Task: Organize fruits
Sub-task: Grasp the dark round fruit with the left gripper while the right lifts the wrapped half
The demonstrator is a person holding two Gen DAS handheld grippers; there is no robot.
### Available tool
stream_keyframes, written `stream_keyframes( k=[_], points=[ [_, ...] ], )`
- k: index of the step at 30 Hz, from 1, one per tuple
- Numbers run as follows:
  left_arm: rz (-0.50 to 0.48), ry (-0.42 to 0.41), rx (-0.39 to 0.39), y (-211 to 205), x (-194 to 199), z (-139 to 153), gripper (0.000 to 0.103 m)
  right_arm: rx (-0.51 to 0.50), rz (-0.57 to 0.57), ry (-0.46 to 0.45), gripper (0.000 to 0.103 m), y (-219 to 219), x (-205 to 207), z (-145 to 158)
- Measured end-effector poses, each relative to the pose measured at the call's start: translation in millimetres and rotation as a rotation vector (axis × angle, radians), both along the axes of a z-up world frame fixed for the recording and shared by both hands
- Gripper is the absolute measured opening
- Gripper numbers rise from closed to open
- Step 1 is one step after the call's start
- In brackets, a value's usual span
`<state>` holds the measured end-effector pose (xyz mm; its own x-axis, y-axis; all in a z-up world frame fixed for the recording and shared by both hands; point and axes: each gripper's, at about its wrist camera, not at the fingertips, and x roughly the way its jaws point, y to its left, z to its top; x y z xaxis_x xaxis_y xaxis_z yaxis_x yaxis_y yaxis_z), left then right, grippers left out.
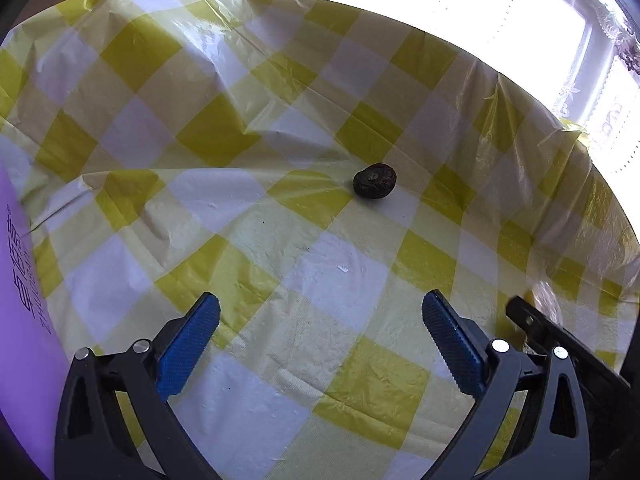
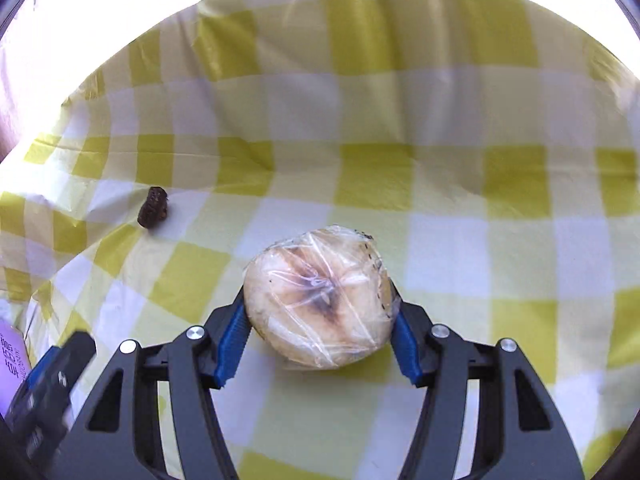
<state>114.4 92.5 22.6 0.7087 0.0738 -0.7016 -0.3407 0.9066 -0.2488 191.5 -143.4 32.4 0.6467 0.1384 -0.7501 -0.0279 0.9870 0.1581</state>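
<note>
A pale round fruit wrapped in clear plastic film (image 2: 320, 300), with a brown blotch on its face, sits between the blue pads of my right gripper (image 2: 320, 320), which is shut on it just above the yellow-and-white checked tablecloth (image 2: 440, 184). A small dark wrinkled fruit (image 1: 375, 181) lies on the cloth ahead of my left gripper (image 1: 320, 320), which is open and empty, well short of it. The same dark fruit shows in the right wrist view (image 2: 153, 207), to the left.
A purple box or card with printed text (image 1: 20, 280) stands at the left edge. The right gripper's black body (image 1: 560, 340) shows at the left view's lower right. A bright window (image 1: 520, 20) lies behind the table's far edge.
</note>
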Motion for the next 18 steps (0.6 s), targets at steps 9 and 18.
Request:
stream_keyframes(
  k=[9, 18],
  points=[
    [-0.04, 0.064, -0.006, -3, 11, -9, 0.098, 0.232, -0.186, -0.088, 0.062, -96, -95, -10],
    [-0.023, 0.134, 0.019, -14, 94, -10, 0.097, 0.232, -0.138, -0.101, 0.062, -73, -91, -14]
  ],
)
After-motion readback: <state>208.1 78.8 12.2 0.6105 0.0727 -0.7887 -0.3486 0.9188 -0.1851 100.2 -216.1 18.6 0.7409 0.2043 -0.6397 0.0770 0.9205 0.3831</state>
